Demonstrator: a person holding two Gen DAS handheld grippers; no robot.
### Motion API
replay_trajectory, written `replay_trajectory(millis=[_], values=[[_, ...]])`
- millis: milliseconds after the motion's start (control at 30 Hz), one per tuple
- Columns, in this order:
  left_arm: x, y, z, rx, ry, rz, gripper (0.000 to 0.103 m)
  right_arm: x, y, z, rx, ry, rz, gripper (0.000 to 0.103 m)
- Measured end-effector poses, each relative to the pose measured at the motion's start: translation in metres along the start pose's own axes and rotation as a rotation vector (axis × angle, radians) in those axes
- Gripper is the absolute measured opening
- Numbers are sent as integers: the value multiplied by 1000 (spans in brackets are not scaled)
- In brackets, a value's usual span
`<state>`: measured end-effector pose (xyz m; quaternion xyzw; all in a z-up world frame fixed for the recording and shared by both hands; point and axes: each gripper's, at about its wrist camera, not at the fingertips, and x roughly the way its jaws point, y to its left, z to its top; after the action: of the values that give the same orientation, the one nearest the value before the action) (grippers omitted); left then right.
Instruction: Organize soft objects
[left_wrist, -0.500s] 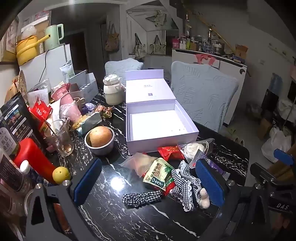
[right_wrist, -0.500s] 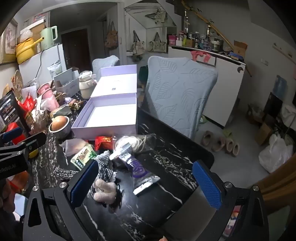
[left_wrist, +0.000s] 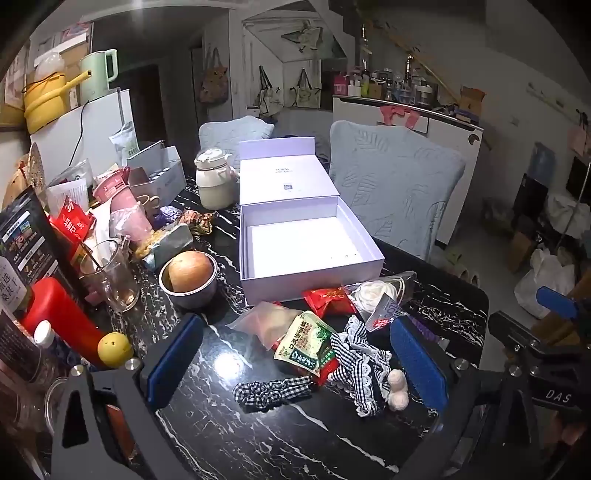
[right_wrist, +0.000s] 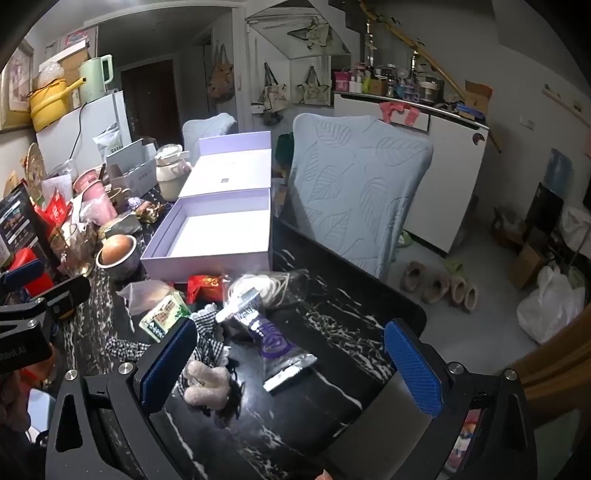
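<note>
My left gripper (left_wrist: 295, 360) hovers open over a heap of small items on the black marble table (left_wrist: 229, 435): a checked scrunchie (left_wrist: 273, 391), a gingham lace cloth (left_wrist: 358, 354), a small beige plush (left_wrist: 397, 386), a green snack packet (left_wrist: 304, 343) and a red packet (left_wrist: 328, 297). An open lavender box (left_wrist: 306, 243) stands behind them, empty. My right gripper (right_wrist: 290, 367) is open too, near the table's right corner. Between its fingers lie a purple packet (right_wrist: 273, 339) and the beige plush (right_wrist: 205, 380). The gingham cloth (right_wrist: 207, 332) is partly hidden by its left finger.
A clear bag with white cord (right_wrist: 266, 286) lies before the box (right_wrist: 218, 236). Left of it stand a metal bowl with a round fruit (left_wrist: 188, 277), a glass (left_wrist: 110, 277), a red bottle (left_wrist: 62, 314) and packets. A blue-covered chair (right_wrist: 354, 192) is behind the table's right edge.
</note>
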<state>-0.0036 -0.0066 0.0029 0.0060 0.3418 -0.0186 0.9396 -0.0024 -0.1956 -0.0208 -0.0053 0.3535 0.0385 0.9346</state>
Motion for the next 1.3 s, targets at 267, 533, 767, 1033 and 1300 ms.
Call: replay_trajectory(millis=[267,533,767,1033,1300], values=[[2,0,-1,6,4,-6,103,1,0,-1,2,-2,0,103],[2,-2,-3,12,6,-9,103,1,-1,-1,3,-3,0,103],[2,-5,-4,18,6,-13,103,0,-2,0,4,-4,3,103],[1,-7,-4,27,9,-20,103,-1,-3,0,6,-6,4,103],[1,-7,-4,30,11,-28,103,0,-2,-1,6,-5,5,103]])
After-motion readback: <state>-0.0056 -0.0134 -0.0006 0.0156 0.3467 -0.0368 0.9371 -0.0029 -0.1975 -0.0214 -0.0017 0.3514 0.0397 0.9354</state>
